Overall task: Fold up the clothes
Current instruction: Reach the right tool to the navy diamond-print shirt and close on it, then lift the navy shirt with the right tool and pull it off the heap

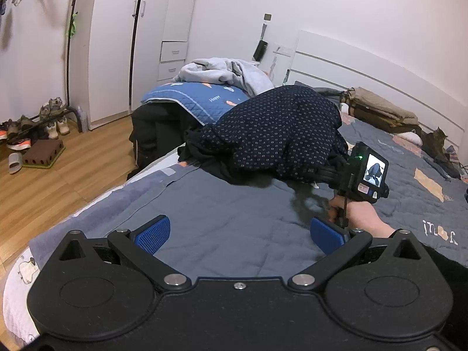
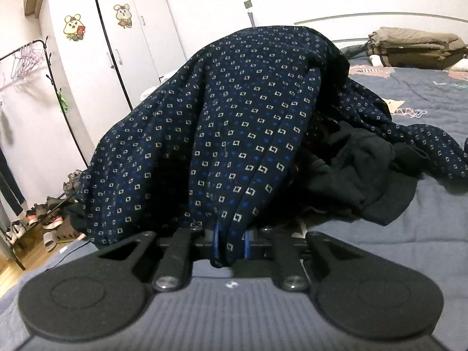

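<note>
A: Where is the garment?

B: The dark patterned garment (image 2: 239, 122) lies heaped on the grey bedspread (image 1: 222, 222), near the bed's left edge, over a black piece of clothing (image 2: 359, 169). Its near hem hangs down to the right gripper (image 2: 231, 244).

A: Is that gripper holding it?

B: Yes. In the right wrist view the blue pads are drawn close together with a fold of the hem pinched between them.

A: And the left gripper (image 1: 239, 234)?

B: Released. Its blue pads (image 1: 153, 234) stand wide apart over bare bedspread, touching no cloth. The person's hand (image 1: 359, 213) on the right gripper's handle sits just beside its right pad.

A: How much open room is there?

B: A flat stretch of bedspread lies between the left gripper and the heap. To the left the bed's edge drops to the wooden floor (image 1: 44, 181). Far right, folded khaki bedding (image 1: 380, 105) sits by the headboard (image 1: 351, 64), well apart from the heap. Behind it lies a blue quilt (image 1: 199, 96) with a grey garment (image 1: 225, 73) on top.
</note>
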Available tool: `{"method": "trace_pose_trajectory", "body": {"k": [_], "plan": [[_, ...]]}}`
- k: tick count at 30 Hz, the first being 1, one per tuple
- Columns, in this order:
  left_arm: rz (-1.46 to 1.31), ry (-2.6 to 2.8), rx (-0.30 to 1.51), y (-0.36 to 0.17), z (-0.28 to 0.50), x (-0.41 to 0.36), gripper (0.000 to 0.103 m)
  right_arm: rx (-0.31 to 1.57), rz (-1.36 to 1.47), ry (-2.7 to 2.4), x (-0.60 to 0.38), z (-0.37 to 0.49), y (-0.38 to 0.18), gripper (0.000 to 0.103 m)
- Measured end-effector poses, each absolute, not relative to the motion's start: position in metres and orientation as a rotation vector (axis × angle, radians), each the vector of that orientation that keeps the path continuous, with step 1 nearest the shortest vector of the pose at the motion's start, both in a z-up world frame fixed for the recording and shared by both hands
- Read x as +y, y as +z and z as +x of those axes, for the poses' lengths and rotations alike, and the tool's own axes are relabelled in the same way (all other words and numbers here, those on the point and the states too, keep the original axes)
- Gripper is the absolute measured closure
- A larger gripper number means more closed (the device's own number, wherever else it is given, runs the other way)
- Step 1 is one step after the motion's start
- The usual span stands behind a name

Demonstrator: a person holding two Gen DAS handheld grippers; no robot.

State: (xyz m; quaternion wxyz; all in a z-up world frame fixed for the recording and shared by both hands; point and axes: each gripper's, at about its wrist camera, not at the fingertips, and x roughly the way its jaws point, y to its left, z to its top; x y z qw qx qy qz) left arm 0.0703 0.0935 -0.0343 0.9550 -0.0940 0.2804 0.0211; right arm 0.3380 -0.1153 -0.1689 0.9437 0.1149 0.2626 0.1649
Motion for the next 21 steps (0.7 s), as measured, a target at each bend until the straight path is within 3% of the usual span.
{"method": "trace_pose_trajectory", "body": {"k": [21], "plan": [[-0.193, -0.006, 0.537, -0.025, 0.062, 0.087, 0.0, 0.446, 0.278, 0.357, -0.168, 0.266, -0.114, 0.092]]}}
